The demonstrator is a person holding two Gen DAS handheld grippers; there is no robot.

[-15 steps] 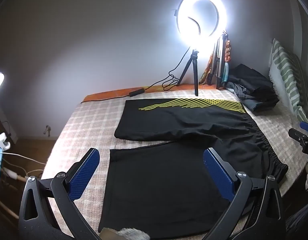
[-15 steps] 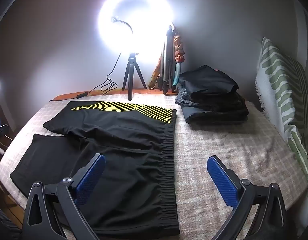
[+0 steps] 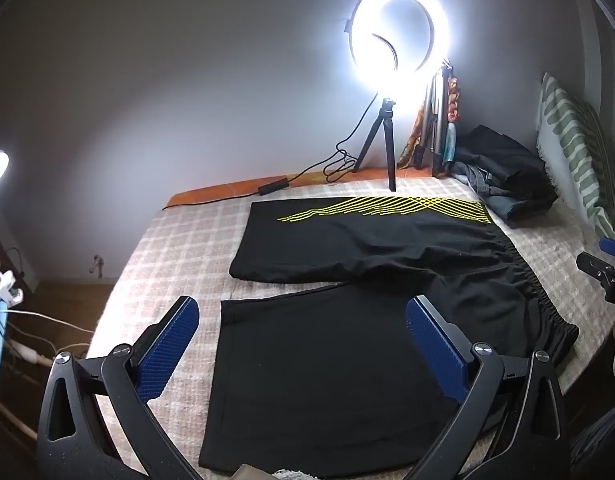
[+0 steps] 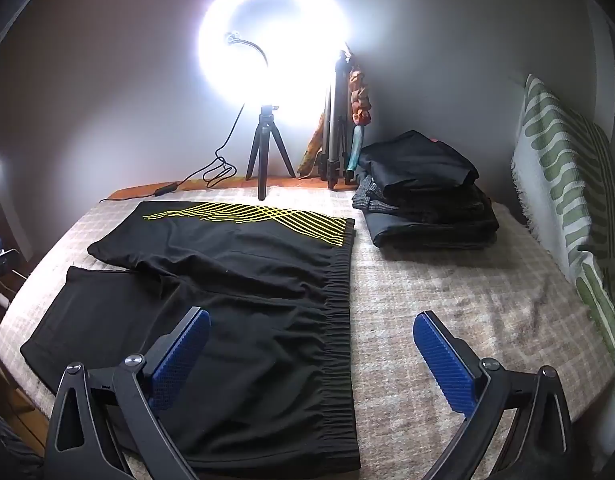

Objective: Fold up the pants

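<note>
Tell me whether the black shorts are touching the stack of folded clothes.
Apart. The right wrist view shows a strip of bare checked blanket between the waistband of the black shorts and the stack of folded clothes.

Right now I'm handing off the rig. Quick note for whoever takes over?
Left gripper: open, empty, above the near leg of the shorts.
Right gripper: open, empty, above the waistband at the near end.
Shorts lie flat and spread on the bed, both legs apart, yellow stripes on the far leg.
Done: laid out only, no fold yet.
Left: grip the near edge, fold leg over leg, then fold again. The folded pile sits at the far right.
</note>
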